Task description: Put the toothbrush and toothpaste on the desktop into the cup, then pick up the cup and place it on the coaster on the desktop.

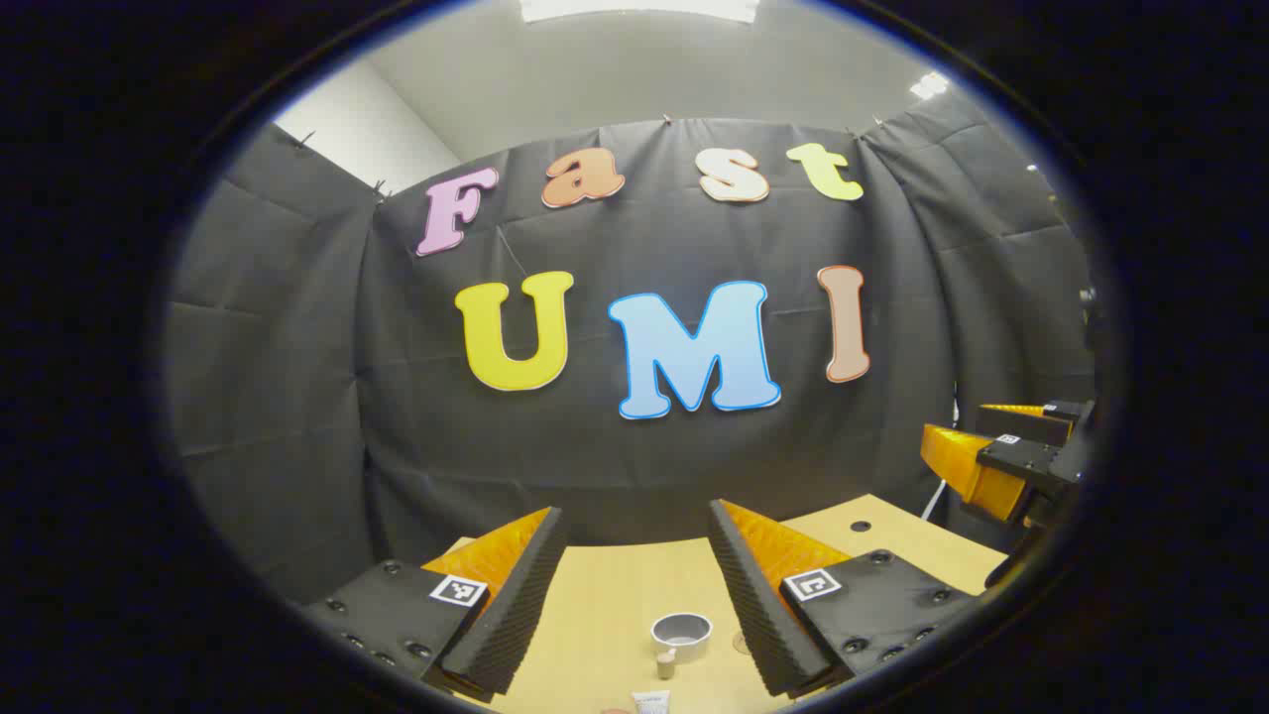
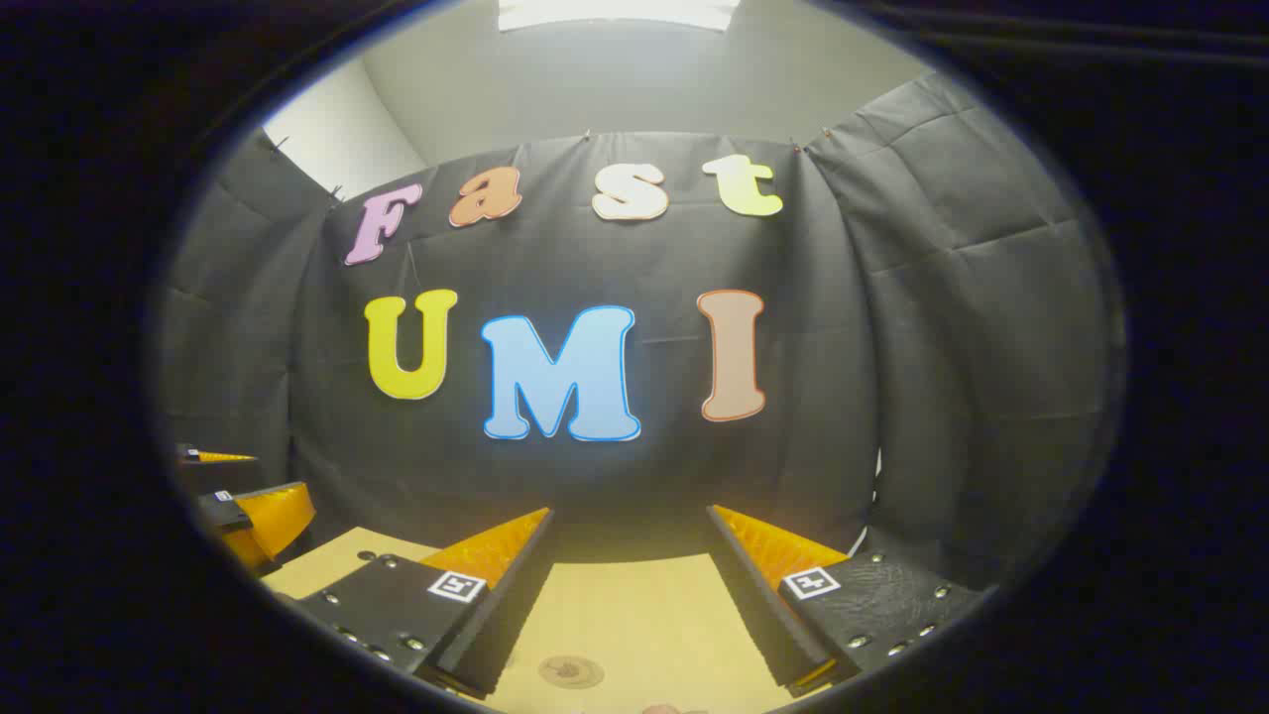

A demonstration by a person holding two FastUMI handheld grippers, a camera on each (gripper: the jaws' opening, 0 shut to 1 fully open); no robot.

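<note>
In the left gripper view my left gripper hangs open above the wooden desk, nothing between its fingers. Below it stands a small grey cup, with the capped end of a toothpaste tube just in front of it at the bottom edge. My right gripper shows at the far right of that view, higher up. In the right gripper view my right gripper is open and empty above the desk. A round brown coaster lies flat between its fingers near the bottom. My left gripper shows at the far left.
The black cloth wall closes the booth behind the desk on all sides. A small dark hole sits in the desk top at the back right. A sliver of the coaster shows beside the left gripper's finger.
</note>
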